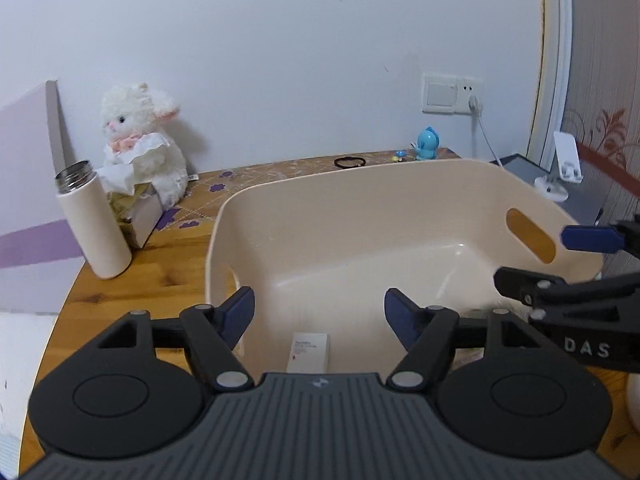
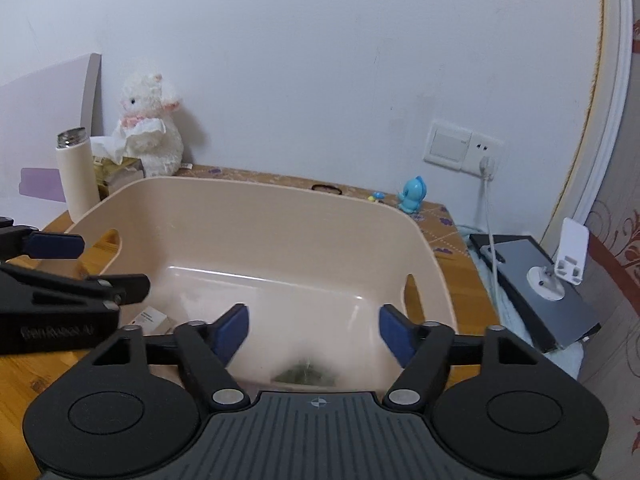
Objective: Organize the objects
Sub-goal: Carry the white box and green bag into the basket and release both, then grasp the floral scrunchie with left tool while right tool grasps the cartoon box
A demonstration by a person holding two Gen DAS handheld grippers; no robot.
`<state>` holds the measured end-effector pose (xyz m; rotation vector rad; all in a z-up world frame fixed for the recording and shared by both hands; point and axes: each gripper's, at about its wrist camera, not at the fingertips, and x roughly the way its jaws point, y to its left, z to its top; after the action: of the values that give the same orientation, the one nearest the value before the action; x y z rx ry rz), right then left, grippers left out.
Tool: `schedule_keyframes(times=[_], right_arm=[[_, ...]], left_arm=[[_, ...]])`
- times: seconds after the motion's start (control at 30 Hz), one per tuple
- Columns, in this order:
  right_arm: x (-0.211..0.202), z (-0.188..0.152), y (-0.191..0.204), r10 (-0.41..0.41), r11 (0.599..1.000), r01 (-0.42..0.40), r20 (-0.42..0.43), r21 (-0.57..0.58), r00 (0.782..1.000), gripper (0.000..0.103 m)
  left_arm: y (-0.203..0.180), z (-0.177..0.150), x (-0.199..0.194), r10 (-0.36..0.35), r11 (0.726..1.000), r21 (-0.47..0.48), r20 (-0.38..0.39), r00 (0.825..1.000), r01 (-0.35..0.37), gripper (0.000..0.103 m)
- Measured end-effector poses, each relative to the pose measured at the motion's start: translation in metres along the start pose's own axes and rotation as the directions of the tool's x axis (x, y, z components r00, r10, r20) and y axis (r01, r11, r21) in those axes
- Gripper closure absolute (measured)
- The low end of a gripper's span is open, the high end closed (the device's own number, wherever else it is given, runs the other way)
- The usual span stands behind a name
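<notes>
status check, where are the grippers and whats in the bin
Left gripper and right gripper open, empty, over beige bin. Small white box in bin. Nothing blocking.

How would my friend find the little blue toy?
Start at the white wall switch above the wooden table. Right below it, behind the beige tub, stands the blue toy. Nothing else nearby is bright blue; the plush lamb far left is white.

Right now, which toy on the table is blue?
The little bird toy near the wall socket is blue. The fluffy bunny behind the bottle is white.
</notes>
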<state>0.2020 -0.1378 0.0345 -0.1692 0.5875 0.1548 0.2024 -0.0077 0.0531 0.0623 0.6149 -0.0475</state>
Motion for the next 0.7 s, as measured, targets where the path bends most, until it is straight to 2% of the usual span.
schedule_keyframes(times=[0.1, 0.2, 0.27, 0.33, 0.7], right_arm=[[-0.018, -0.002, -0.004, -0.011, 1.0, 0.011, 0.014, 0.012, 1.0, 0.014], [-0.036, -0.009, -0.012, -0.006, 1.0, 0.006, 0.018, 0.026, 1.0, 0.009], [-0.046, -0.017, -0.016, -0.013, 0.999, 0.013, 0.016, 0.029, 1.0, 0.008], [-0.053, -0.025, -0.019, -0.023, 0.999, 0.023, 0.015, 0.032, 1.0, 0.006], [-0.064, -0.071, -0.027, -0.008, 0.999, 0.011, -0.065, 0.047, 0.998, 0.006]], left_arm=[[0.001, -0.002, -0.014, 0.01, 1.0, -0.008, -0.002, 1.0, -0.01, 0.025], [0.001, -0.01, -0.029, 0.038, 0.999, 0.008, 0.013, 0.999, -0.039, 0.024], [0.002, -0.018, -0.04, 0.039, 0.999, -0.01, 0.025, 0.999, -0.039, 0.023], [0.004, -0.024, -0.05, 0.043, 0.999, -0.025, 0.029, 0.999, -0.043, 0.018], [0.002, -0.06, -0.078, 0.014, 1.0, -0.028, 0.002, 1.0, -0.013, 0.018]])
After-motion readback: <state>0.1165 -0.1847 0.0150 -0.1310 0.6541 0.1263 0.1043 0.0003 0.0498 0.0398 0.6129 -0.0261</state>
